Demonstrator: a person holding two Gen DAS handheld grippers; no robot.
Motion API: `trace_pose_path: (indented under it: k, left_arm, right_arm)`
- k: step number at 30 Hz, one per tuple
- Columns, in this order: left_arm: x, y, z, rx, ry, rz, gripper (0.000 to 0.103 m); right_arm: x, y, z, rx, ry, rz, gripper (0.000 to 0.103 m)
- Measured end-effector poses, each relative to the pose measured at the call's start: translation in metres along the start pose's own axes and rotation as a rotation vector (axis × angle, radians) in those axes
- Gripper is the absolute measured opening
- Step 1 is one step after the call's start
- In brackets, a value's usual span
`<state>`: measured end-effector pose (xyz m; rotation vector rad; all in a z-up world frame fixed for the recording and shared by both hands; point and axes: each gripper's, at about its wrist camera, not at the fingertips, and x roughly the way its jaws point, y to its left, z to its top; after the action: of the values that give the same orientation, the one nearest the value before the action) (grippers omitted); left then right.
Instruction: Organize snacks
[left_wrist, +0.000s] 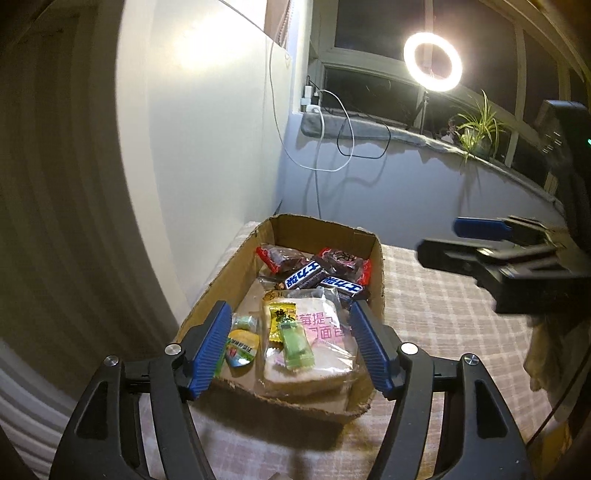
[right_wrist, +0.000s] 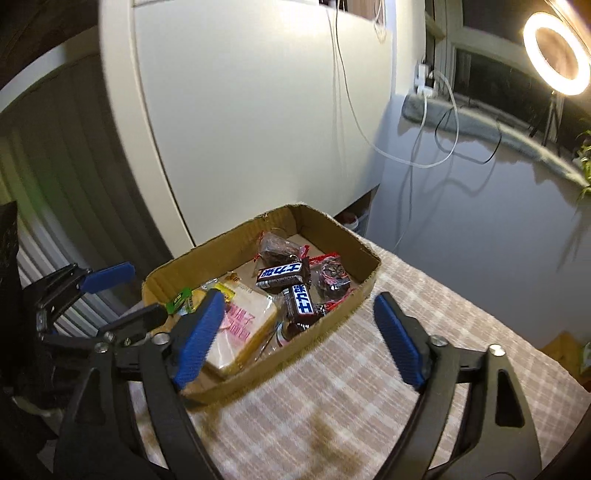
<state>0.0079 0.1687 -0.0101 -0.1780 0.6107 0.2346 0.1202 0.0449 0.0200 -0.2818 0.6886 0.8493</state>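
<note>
A shallow cardboard box (left_wrist: 378, 266) (right_wrist: 354, 295) sits on the checked cloth and holds the snacks. Inside lie a bagged slice of bread with pink print (left_wrist: 321, 350) (right_wrist: 240, 325), a green sachet (left_wrist: 295, 347), a yellow sachet (left_wrist: 282, 319), two dark chocolate bars (left_wrist: 303, 277) (right_wrist: 282, 275) and red-edged packets (left_wrist: 280, 256) (right_wrist: 332, 278). My left gripper (left_wrist: 291, 350) hangs open over the box's near end, nothing between its blue pads. My right gripper (right_wrist: 301, 339) is open over the box's near wall and the cloth, holding nothing. Each gripper shows at the edge of the other's view.
The checked cloth (right_wrist: 332, 398) spreads to the right of and in front of the box. A white panel (right_wrist: 258, 129) stands just behind the box. A windowsill with a ring light (left_wrist: 432, 61), cables (left_wrist: 332, 147) and a plant (left_wrist: 476, 129) runs along the far wall.
</note>
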Motion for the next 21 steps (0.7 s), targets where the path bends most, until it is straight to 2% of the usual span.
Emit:
trace_pose_path:
  k: [5, 8, 10, 21]
  left_arm:
    - [-0.01, -0.001, -0.004, -0.018, -0.008, 0.022, 0.074]
    - [-0.015, -0.002, -0.007, -0.027, -0.016, 0.051, 0.08]
    - [-0.016, -0.003, -0.01, -0.029, -0.015, 0.065, 0.08]
    - [-0.013, -0.008, -0.017, -0.043, 0.013, 0.1, 0.081]
  right_arm:
    - [-0.02, 0.007, -0.016, -0.002, -0.025, -0.009, 0.09]
    - [-0.029, 0.01, -0.027, 0.003, -0.035, -0.037, 0.095]
    - [-0.034, 0.01, -0.034, 0.013, -0.049, -0.054, 0.1]
    - [-0.045, 0.002, -0.064, 0.062, -0.044, -0.115, 0.1]
